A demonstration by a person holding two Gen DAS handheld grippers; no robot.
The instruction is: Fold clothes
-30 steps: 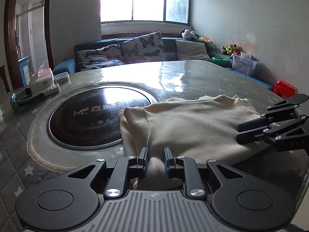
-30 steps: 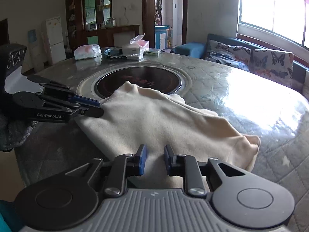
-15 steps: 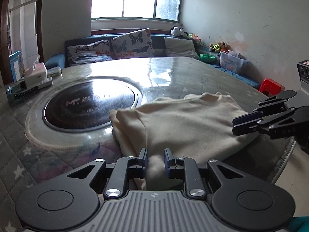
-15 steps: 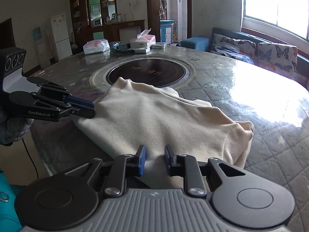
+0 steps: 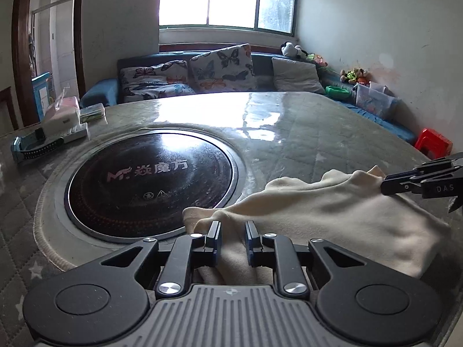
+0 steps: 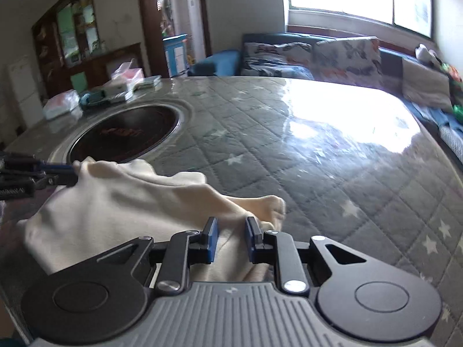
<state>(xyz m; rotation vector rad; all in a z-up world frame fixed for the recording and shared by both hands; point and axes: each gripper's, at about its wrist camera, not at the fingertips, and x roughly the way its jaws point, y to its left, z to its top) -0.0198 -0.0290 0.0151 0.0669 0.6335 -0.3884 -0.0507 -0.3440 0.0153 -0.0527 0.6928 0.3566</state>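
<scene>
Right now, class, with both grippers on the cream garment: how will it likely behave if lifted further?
The cream garment will probably droop: it already sags between the left gripper and the right gripper. It looks light, bunching in soft folds. On the glossy table it may slide easily.

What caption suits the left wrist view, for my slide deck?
Both grippers, left and right, pinch a cream garment beside the table's inset black cooktop.
</scene>
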